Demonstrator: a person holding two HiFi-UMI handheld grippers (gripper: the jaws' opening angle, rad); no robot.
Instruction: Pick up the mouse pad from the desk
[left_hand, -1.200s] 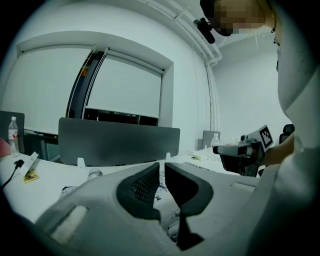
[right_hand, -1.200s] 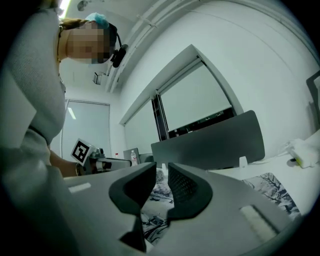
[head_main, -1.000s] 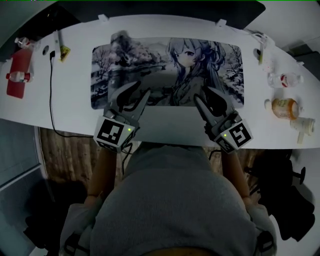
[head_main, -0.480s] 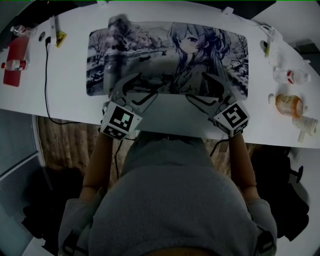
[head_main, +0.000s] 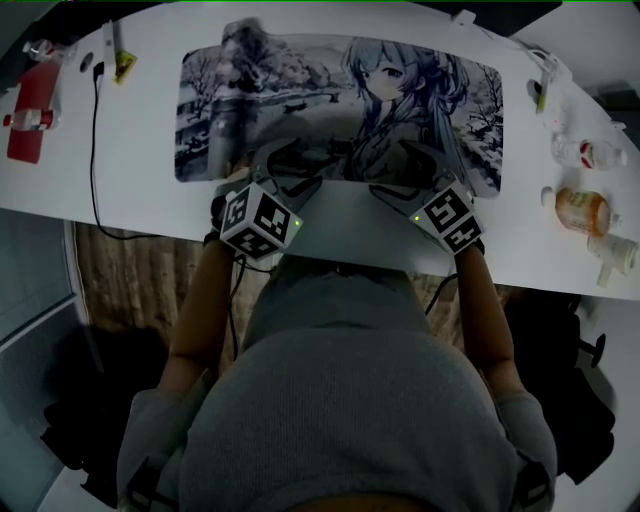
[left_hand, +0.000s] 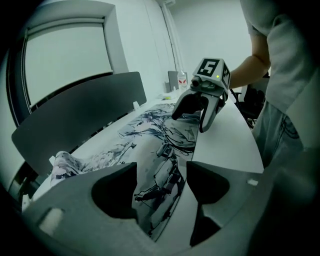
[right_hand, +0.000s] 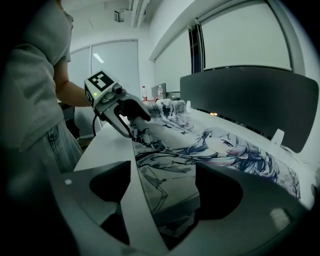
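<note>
A large mouse pad (head_main: 340, 110) printed with an anime figure lies flat on the white desk (head_main: 140, 200). My left gripper (head_main: 290, 168) hovers at the pad's near edge, left of centre. Its jaws have just been opening and stand wide, and the pad's edge (left_hand: 160, 200) shows between them untouched. My right gripper (head_main: 398, 172) is at the same edge further right. Its jaws have also just been opening, and the pad (right_hand: 165, 195) shows in their gap with no pad pressing on it. Each gripper view shows the other gripper, the right one (left_hand: 200, 107) and the left one (right_hand: 122, 112).
A red bottle (head_main: 30, 110) and a black cable (head_main: 93, 130) lie at the desk's left end. An orange pill bottle (head_main: 578, 212) and white bottles (head_main: 585, 152) sit at the right end. A dark partition (left_hand: 75, 110) runs behind the desk.
Both grippers have come down and forward onto the pad's near edge. Their jaws went from nearly closed to wide apart, and the marker cubes rolled.
</note>
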